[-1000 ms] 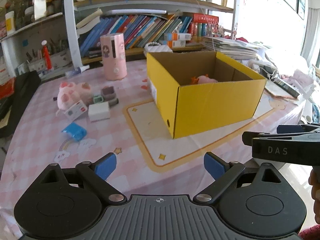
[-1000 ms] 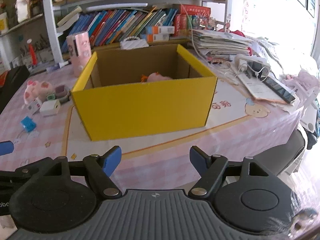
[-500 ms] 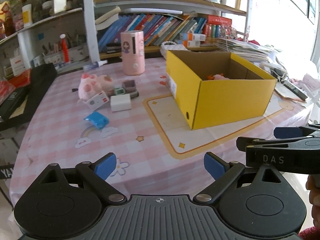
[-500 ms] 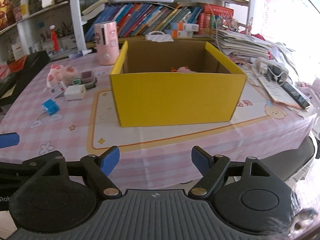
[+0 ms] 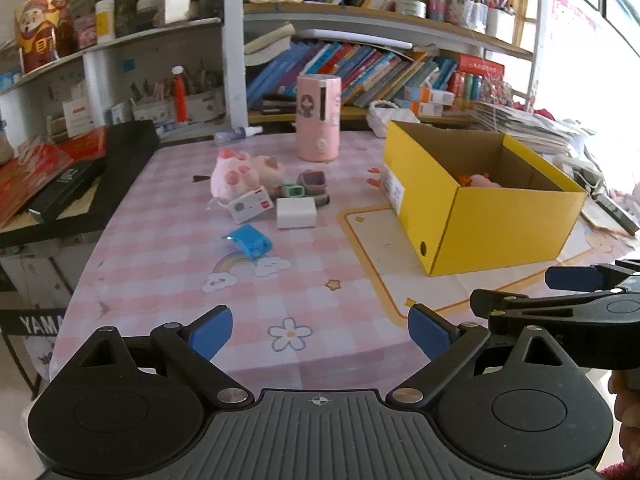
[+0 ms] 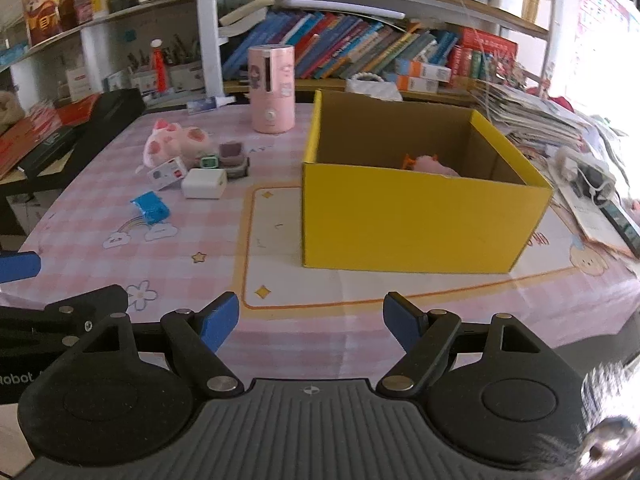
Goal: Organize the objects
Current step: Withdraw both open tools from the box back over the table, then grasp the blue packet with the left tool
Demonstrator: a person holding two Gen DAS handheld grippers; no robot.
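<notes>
At far left, a panel (image 5: 38, 324) reads "YAMA".

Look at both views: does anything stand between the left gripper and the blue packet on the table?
Nothing visible does. The left gripper is open and empty at the table's near edge. Between it and the blue packet lies only bare tablecloth. The white box, the plush toy and the yellow box all sit beyond it or off to the side.

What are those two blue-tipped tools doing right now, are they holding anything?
Left tool: open, holding nothing.
Right tool: open, holding nothing.
</notes>
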